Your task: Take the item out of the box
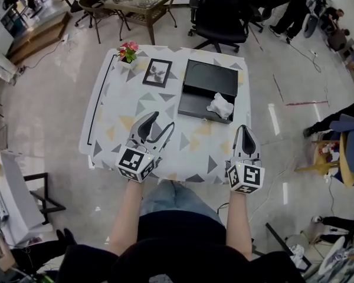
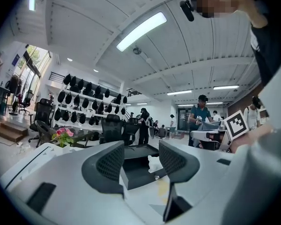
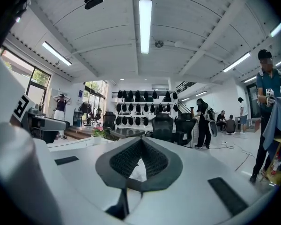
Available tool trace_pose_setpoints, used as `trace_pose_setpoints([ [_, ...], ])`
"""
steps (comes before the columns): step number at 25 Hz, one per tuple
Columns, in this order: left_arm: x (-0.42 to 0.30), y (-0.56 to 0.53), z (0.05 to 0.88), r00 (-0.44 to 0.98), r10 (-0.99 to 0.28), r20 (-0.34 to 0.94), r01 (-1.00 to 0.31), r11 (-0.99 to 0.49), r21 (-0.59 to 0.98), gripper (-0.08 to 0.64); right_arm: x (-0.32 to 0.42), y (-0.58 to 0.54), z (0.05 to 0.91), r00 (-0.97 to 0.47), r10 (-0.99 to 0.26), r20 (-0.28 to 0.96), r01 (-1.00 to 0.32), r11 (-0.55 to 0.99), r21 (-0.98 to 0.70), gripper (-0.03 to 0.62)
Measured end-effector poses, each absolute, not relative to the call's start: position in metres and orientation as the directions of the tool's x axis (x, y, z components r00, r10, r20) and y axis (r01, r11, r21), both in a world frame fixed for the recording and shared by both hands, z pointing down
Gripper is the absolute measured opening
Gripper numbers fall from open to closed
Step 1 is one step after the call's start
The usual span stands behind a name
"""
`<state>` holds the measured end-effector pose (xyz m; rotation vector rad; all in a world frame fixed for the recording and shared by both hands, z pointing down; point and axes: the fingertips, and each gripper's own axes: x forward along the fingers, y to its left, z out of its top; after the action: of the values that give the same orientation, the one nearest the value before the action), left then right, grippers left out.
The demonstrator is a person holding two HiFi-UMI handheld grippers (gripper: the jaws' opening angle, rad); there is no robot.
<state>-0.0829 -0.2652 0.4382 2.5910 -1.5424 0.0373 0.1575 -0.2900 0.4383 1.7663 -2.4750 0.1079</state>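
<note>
A black box (image 1: 192,106) lies open on the table, its lid (image 1: 211,77) folded back at the far side. A white crumpled item (image 1: 220,105) rests in the box's right part; it also shows in the left gripper view as the white item (image 2: 154,163) inside the black box (image 2: 136,172). My left gripper (image 1: 161,126) hovers over the near left of the table, jaws apart and empty. My right gripper (image 1: 246,131) is at the near right, short of the box, jaws closed with nothing between them.
On the far left of the table (image 1: 115,114) stand a small pot of pink flowers (image 1: 128,52) and a black picture frame (image 1: 157,72). A black office chair (image 1: 219,13) stands beyond the table. People move about in the room behind.
</note>
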Motion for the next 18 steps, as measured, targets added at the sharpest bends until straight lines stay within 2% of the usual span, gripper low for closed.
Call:
trace_pose_setpoints([
  [9,-0.063,-0.309,0.432,0.548,-0.827,0.128,-0.836,-0.546,0.053,0.232,0.163,-0.314,0.44,-0.284,-0.947,0.152,-0.958,0.286,-0.007,0.002],
  [18,-0.008,-0.34,0.452,0.648,-0.71,0.274,-0.735,-0.678,-0.02,0.232,0.163,-0.334,0.444,-0.293,-0.935,0.198,-0.954,0.3,0.003,0.002],
])
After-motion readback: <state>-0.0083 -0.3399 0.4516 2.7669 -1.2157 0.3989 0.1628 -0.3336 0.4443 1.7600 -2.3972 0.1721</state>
